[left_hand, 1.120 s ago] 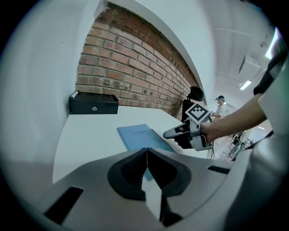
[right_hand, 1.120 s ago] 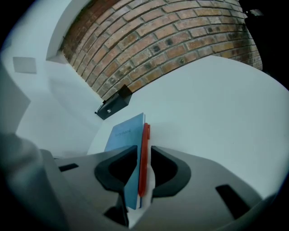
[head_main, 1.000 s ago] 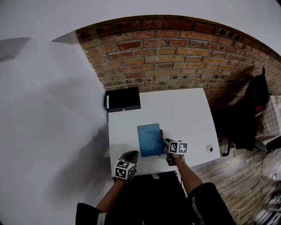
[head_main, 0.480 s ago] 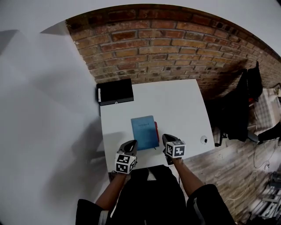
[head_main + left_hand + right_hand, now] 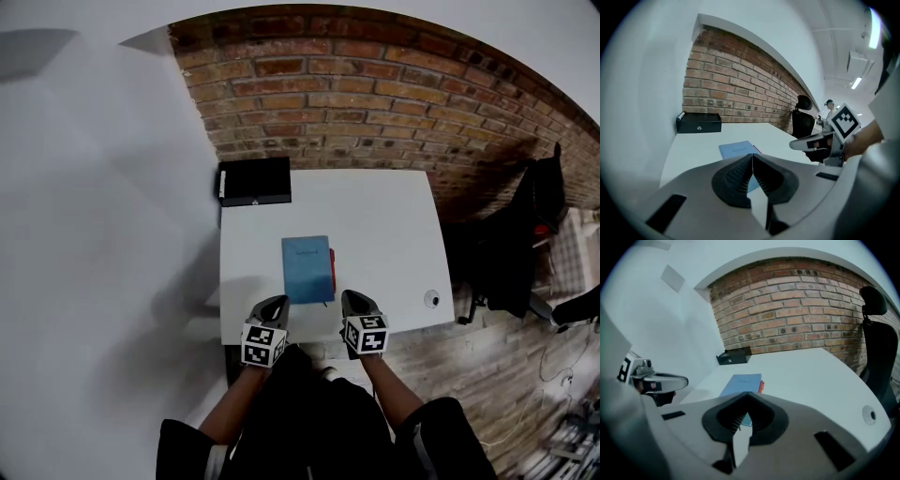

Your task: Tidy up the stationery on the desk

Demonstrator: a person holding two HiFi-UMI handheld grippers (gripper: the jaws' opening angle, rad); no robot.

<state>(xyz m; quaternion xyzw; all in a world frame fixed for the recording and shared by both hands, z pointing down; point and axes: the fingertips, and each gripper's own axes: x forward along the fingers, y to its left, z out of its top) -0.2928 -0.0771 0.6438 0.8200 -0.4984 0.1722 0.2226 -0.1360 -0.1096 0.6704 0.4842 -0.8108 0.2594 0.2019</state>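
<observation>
My left gripper [image 5: 277, 306] and right gripper [image 5: 352, 300] hang at the near edge of the white desk [image 5: 375, 216], each with its jaws pressed together on nothing. The blue notebook [image 5: 307, 268] lies flat just ahead of them, toward the near edge. A red sliver [image 5: 332, 265] shows along its right side; I cannot tell what it is. A black box [image 5: 254, 181] sits at the far left corner. Only the head and right gripper views show a small round thing [image 5: 431, 299] by the near right corner.

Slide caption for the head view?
Left gripper and right gripper, both shut, face a blue notebook on the white desk.
</observation>
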